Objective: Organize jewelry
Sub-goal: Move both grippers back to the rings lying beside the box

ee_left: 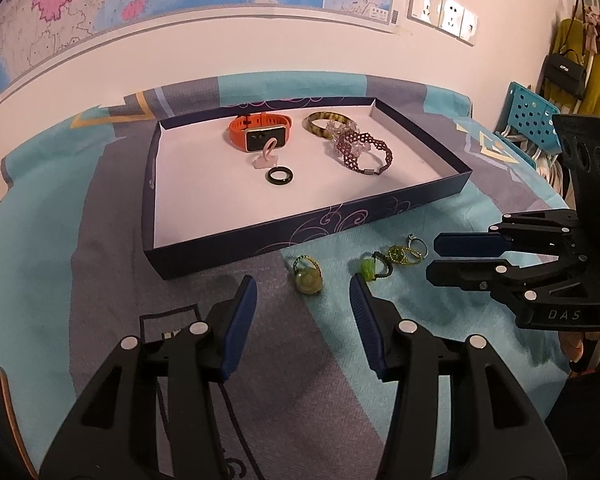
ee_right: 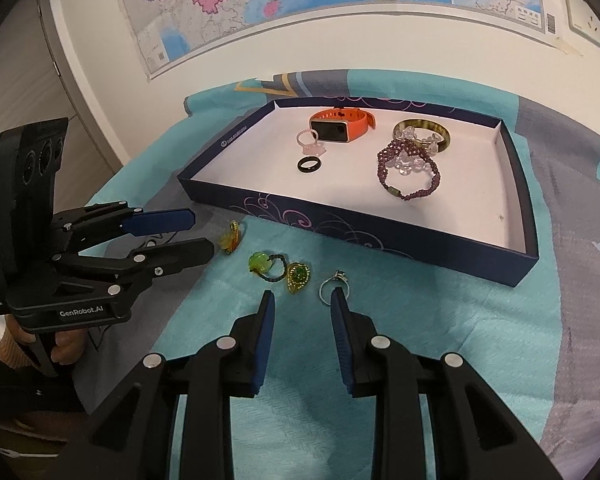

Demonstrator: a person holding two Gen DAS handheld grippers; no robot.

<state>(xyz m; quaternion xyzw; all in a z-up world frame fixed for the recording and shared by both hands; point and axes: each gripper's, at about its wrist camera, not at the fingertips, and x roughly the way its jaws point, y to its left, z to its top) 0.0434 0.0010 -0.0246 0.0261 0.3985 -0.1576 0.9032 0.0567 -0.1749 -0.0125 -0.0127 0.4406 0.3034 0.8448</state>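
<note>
Several rings lie on the teal cloth in front of a dark blue tray. My left gripper is open, low over the cloth, and a yellow-green stone ring lies just ahead of its fingertips, untouched. To the right lie a bright green ring, a gold ring with a green stone and a silver ring. My right gripper is open with a narrow gap, empty; the silver ring lies at its right fingertip.
Inside the tray lie an orange watch, a pink ring, a black ring, an amber bangle and beaded bracelets. A black cable runs under the left gripper. A blue stool stands at the right, past the cloth's edge.
</note>
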